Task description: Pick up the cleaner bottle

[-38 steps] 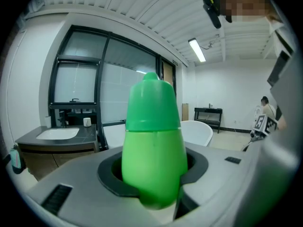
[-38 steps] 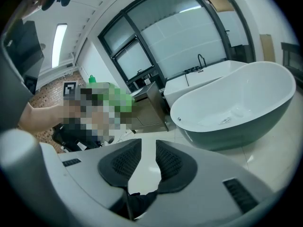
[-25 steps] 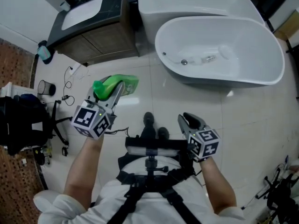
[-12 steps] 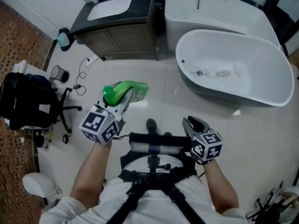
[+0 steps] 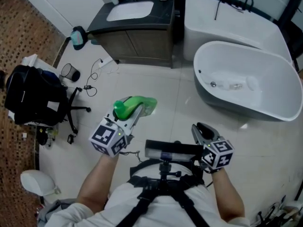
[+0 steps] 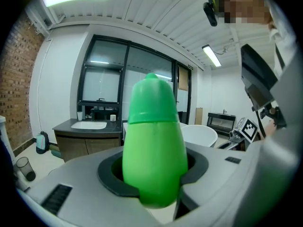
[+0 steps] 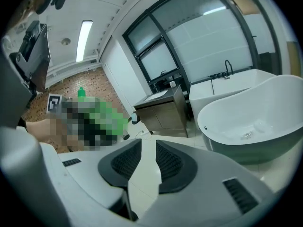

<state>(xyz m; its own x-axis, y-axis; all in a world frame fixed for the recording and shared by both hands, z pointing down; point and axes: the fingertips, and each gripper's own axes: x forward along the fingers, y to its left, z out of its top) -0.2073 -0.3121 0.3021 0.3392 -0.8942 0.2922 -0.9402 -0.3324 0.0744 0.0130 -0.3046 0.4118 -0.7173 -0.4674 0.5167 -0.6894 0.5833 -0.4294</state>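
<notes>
Green, smooth plastic cleaner bottle (image 5: 138,103), rounded and tapering to a domed cap, is clamped between the jaws of the left gripper (image 5: 134,113), held clear of the glossy pale floor (image 5: 165,91). The right gripper (image 5: 202,130) holds nothing, its textured dark pads a narrow gap apart. Since a second ago, both grippers sit lower in the head view, and the dark-topped vanity (image 5: 142,41) and white oval bathtub (image 5: 267,113) have shifted right and down.
</notes>
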